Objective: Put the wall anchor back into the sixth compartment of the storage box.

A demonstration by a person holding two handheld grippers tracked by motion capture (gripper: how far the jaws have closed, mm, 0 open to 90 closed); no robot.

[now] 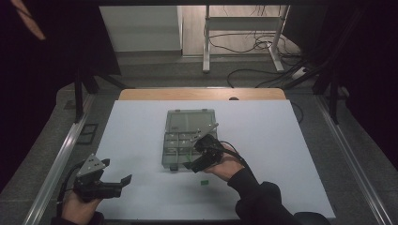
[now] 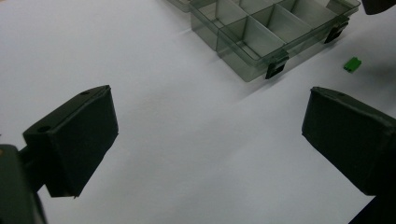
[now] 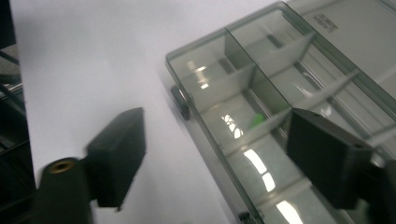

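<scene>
Two hand-held grippers [image 1: 123, 180] [image 1: 191, 165], one compartment box [image 1: 187, 136], two green blocks [image 1: 204, 183] [image 3: 256, 120]

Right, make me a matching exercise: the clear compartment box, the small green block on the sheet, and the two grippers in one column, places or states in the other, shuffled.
Things:
1. clear smoke-tinted plastic compartment box
2. small green block lying loose
3. left gripper
4. right gripper

Places or states:
A. jaws open over the box's near compartments
B. mid-sheet, lid open and lying flat behind it
C. on the white sheet just near of the box
D. jaws open, holding nothing, at the sheet's near left corner

Pairs: 1-B, 2-C, 3-D, 4-A
</scene>
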